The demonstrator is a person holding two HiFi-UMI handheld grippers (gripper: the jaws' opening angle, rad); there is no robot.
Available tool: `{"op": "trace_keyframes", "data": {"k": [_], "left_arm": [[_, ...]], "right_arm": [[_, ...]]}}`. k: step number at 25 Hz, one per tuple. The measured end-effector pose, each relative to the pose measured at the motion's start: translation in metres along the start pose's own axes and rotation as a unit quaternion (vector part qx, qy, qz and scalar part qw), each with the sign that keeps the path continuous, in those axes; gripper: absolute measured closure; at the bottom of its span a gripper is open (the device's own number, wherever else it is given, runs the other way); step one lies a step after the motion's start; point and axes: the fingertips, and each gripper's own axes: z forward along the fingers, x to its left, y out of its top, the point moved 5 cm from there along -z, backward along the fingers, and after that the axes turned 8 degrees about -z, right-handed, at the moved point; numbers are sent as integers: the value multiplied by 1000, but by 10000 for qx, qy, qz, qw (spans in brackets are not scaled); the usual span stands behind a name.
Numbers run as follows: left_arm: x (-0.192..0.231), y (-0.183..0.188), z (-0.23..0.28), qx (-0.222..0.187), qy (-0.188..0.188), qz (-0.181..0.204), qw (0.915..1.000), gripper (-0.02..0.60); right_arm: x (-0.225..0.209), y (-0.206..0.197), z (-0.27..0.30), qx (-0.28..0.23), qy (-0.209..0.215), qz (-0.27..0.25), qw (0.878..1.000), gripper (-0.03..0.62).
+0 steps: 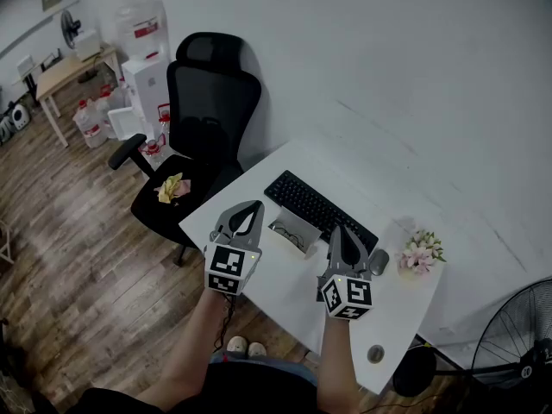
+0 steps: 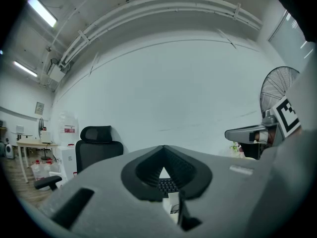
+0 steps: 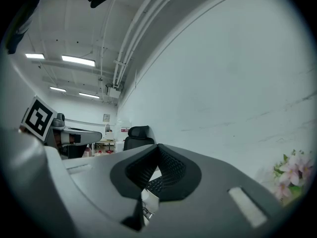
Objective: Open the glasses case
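The glasses case [image 1: 293,231] lies on the white table [image 1: 285,287] just in front of the black keyboard [image 1: 317,207]. Its pale lid looks raised, and dark glasses show inside. My left gripper [image 1: 255,205] hovers at the case's left, jaws shut on nothing. My right gripper [image 1: 341,229] hovers at the case's right, near the keyboard's end, also shut and empty. Neither touches the case. In the left gripper view the left gripper [image 2: 163,148] shows a sliver of the case [image 2: 173,205] below its tips. The right gripper [image 3: 158,146] likewise frames the case [image 3: 147,205].
A grey mouse [image 1: 378,261] and a pink flower bunch [image 1: 420,253] sit right of the keyboard. A small round object [image 1: 375,353] lies near the table's front corner. A black office chair [image 1: 203,119] stands at the table's left end, a floor fan [image 1: 517,343] at the right.
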Motion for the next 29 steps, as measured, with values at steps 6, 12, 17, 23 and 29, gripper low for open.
{"op": "trace_keyframes", "data": {"k": [6,12,17,23,29], "left_arm": [[-1,2,-1,4,23,31,10000,574],[-2,0,-3,13,38,45,10000,574],[-3,2,-5,12,31,38,10000,574],[-5,1,-4,27,12,54,10000,574],[-5,1,-4,36,12,49,10000,574]], "right_arm": [[0,1,0,14,12,9,10000,588],[0,1,-1,6,25,19,10000,588],[1,2,-3,15,39,11,10000,588],[0,1,-4,36,30,33,10000,588],[-2,-1,-4,71,4,46,10000,588]]}}
